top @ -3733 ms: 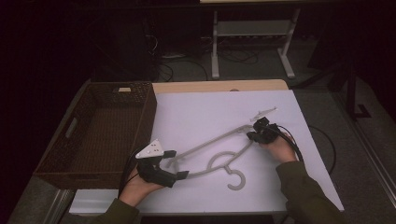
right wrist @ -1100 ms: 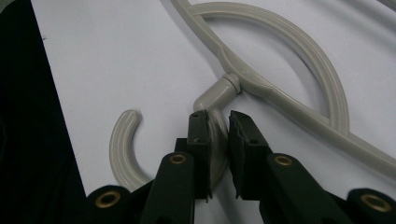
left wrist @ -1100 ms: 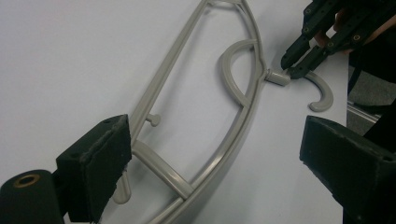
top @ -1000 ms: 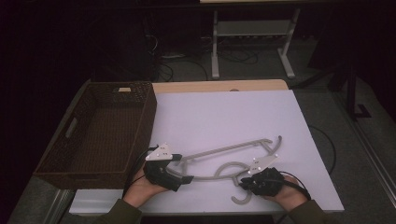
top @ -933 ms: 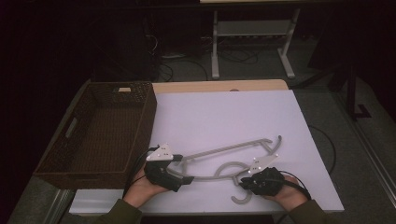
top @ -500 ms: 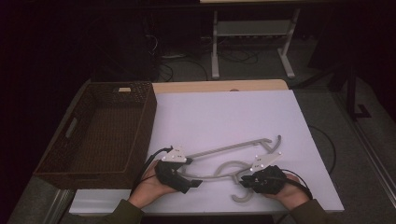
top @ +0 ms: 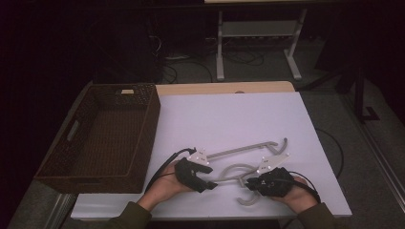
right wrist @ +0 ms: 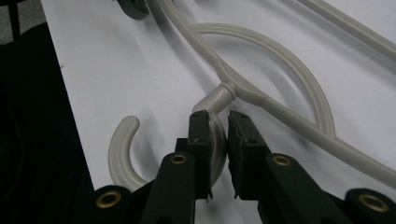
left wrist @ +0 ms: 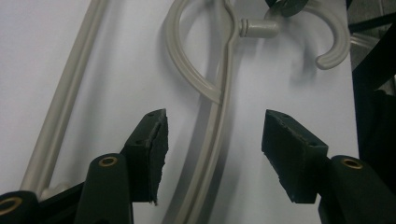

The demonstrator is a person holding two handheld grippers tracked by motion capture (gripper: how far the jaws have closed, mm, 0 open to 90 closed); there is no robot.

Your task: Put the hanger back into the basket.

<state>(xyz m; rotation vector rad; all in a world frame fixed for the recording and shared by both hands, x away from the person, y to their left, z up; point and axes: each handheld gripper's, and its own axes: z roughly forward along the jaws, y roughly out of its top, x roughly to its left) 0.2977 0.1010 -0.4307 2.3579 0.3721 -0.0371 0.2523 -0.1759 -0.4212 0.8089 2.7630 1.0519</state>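
Observation:
A pale grey plastic hanger (top: pixel 241 151) lies flat on the white table top (top: pixel 229 114), near its front edge. My left gripper (top: pixel 210 184) is at the hanger's lower arm (left wrist: pixel 219 93). Its jaws straddle that arm without touching it, and they have just been closing. My right gripper (top: pixel 249 183) is shut on the neck of the hanger's hook (right wrist: pixel 122 154), just below the joint with the arms (right wrist: pixel 280 51). The two grippers point at each other, close together. The tip of the right gripper (left wrist: pixel 286 5) shows at the top of the left gripper view.
An empty brown wicker basket (top: pixel 149 125) stands on the left part of the table. Behind the table a metal stand (top: pixel 220 43) and cables lie on the dark floor. The hook's curl (top: pixel 248 201) reaches near the front edge.
My left gripper has slid right along the hanger toward the right gripper, and its jaws have narrowed. The right gripper keeps its grip on the hook; earlier it was at the hanger's far end.

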